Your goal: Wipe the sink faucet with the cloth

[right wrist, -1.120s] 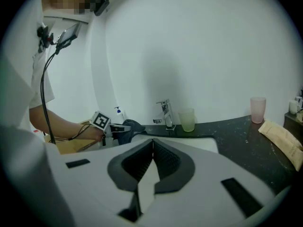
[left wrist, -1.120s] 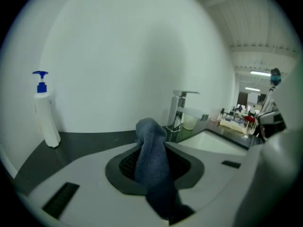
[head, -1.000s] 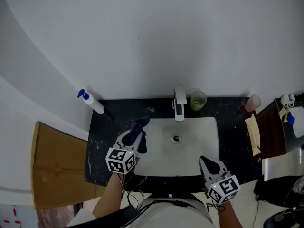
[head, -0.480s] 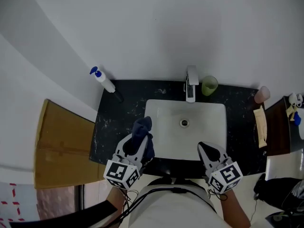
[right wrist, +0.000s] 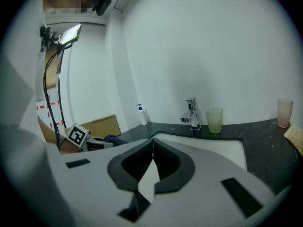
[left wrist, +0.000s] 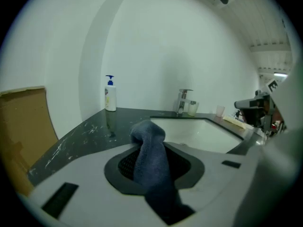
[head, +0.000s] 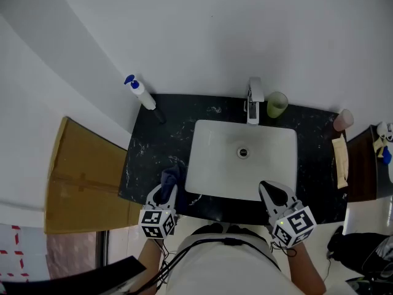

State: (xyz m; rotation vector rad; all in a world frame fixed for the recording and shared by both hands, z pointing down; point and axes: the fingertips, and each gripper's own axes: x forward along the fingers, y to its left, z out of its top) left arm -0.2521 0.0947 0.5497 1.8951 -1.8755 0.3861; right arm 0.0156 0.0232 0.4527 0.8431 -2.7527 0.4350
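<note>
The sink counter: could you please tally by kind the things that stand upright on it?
Cups: 2, the green cup and the pink cup
Pump bottle: 1
Faucet: 1
Total: 4

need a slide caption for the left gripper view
Left tongs grip the blue cloth over the dark counter, faucet beyond the sink

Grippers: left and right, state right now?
Left gripper: shut on the blue cloth.
Right gripper: shut, nothing between its jaws.
</note>
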